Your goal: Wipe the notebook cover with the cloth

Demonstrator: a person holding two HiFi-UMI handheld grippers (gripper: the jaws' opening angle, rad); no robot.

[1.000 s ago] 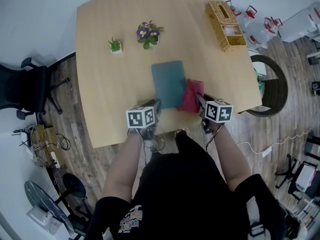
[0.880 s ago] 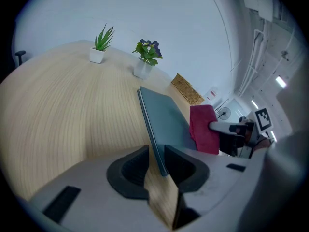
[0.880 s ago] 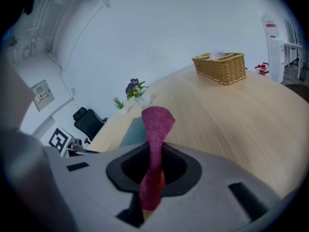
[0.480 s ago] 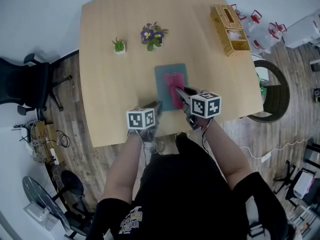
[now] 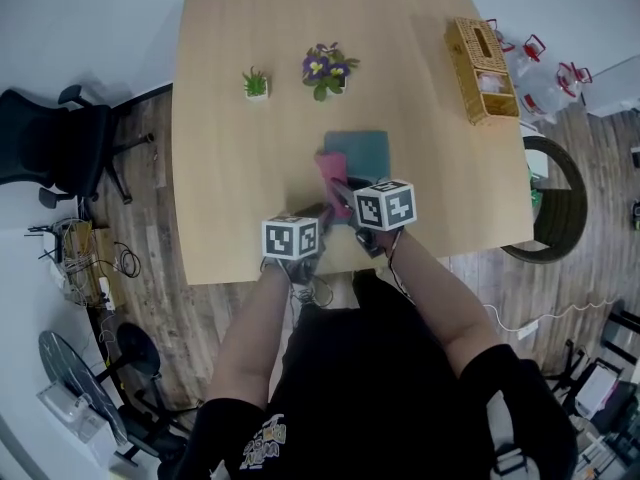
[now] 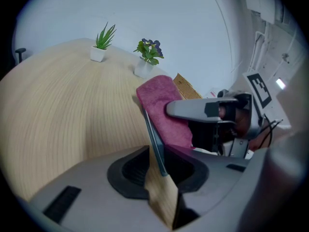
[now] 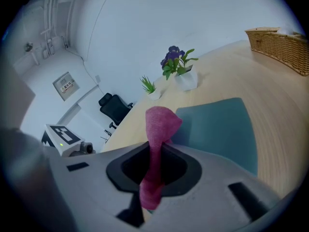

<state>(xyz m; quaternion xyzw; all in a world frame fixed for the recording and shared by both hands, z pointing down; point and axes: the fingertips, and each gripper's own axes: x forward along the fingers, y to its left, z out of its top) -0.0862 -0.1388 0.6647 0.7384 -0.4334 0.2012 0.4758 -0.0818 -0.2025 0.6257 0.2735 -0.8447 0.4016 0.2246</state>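
A teal notebook (image 5: pixel 366 152) lies flat on the wooden table (image 5: pixel 230 188). My left gripper (image 5: pixel 322 211) is at its near-left corner; in the left gripper view the notebook's thin edge (image 6: pixel 155 139) runs between the jaws (image 6: pixel 159 166), which are closed on it. My right gripper (image 5: pixel 343 190) is shut on a pink cloth (image 5: pixel 332 172). The cloth (image 7: pixel 159 124) sticks out of the jaws (image 7: pixel 154 163) and rests on the left part of the notebook cover (image 7: pixel 217 129). From the left gripper view, the cloth (image 6: pixel 161 110) lies just past the notebook edge, under the right gripper's fingers (image 6: pixel 203 109).
A small green plant (image 5: pixel 256 84) and a purple flower pot (image 5: pixel 326 68) stand at the table's far side. A wicker basket (image 5: pixel 482 70) sits at the far right corner. An office chair (image 5: pixel 50 148) stands off the table's left side.
My right gripper has dragged the pink cloth leftward across the notebook cover, from its right edge to its left part. The left gripper has stayed at the near-left corner.
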